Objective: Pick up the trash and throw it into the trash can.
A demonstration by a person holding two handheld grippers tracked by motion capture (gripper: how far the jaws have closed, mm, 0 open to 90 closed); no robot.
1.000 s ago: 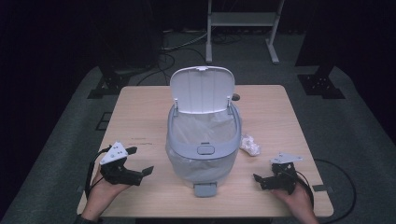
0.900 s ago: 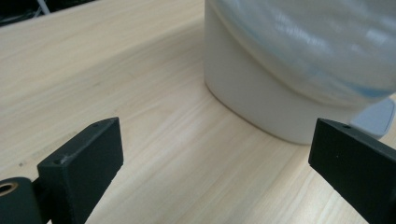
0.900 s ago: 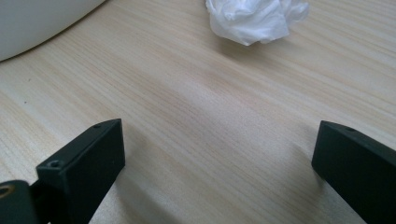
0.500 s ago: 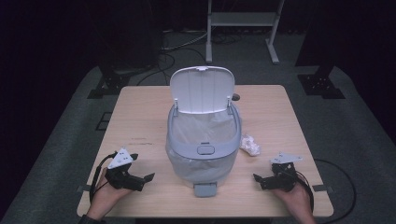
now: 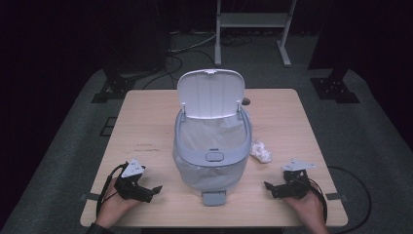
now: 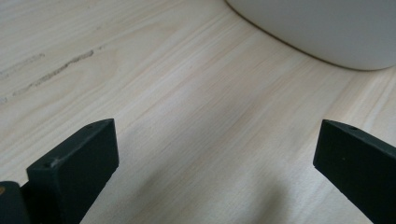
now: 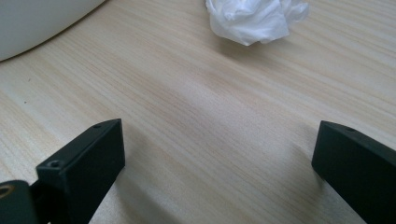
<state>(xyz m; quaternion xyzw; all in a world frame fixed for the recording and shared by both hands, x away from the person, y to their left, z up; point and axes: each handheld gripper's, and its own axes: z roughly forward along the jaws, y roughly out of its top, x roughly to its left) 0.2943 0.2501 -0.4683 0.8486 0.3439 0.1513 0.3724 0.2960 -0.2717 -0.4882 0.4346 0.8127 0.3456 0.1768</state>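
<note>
— At the middle of the surface (image 5: 146,122), what stands there?

— A grey bin (image 5: 212,151), nearer the front edge than the back. Its lid (image 5: 211,92) is tipped up and back, and a pale liner (image 5: 214,134) shows inside. A small pedal (image 5: 214,197) sticks out at its foot, close to the front edge.

— Anything beside it?

— A crumpled white wad (image 5: 260,151), lying on the wood just to the bin's right, apart from it. In the right gripper view the wad (image 7: 254,18) sits ahead of the jaws, well clear of them, with the bin's curved wall (image 7: 42,21) at the upper left.

— And the left hand-held gripper (image 5: 155,190)?

— Near the front left corner, held in the person's left hand (image 5: 114,204), low over the wood. Its jaws stand wide apart with bare wood between them; in its own view the bin's wall (image 6: 322,28) curves across the top right, and a faint dark streak (image 6: 56,72) marks the grain at the left.

— The right hand-held gripper (image 5: 269,187)?

— Near the front right corner, in the right hand (image 5: 307,207), pointing toward the bin. Its jaws are also spread wide and grip nothing. A black cable (image 5: 348,170) trails off it past the right edge.

— Beyond the surface?

— Dark floor, and a metal stand (image 5: 253,24) behind the back edge.
</note>
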